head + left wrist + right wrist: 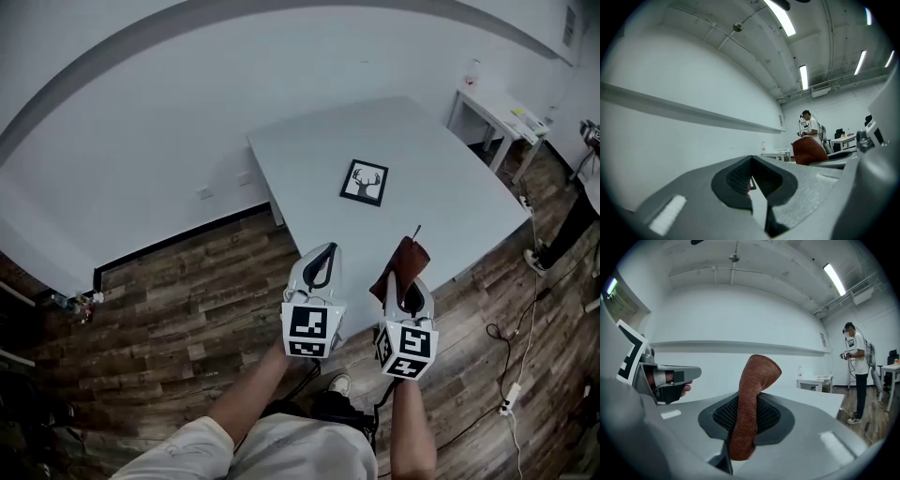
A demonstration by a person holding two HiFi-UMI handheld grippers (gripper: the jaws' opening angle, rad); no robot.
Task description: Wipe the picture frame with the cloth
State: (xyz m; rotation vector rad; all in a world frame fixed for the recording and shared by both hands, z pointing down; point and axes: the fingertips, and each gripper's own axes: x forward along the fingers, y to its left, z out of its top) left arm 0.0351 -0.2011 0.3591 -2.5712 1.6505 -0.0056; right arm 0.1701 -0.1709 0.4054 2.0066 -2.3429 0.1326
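Two grippers at the near edge of the table, cloth in the right one

Head view: the left gripper (323,255) and right gripper (411,281) are held side by side at the near edge of the white table (450,187). The picture frame (364,182) lies flat on the table, farther out and well apart from both, and the brown cloth (401,261) sticks out of the right gripper toward it. Left gripper view: the jaws meet tip to tip with nothing between them, and the cloth shows off to the right. Right gripper view: the jaws are clamped on the cloth, which stands up between the pads and bends over to the right at its top; a person (855,376) stands at far right
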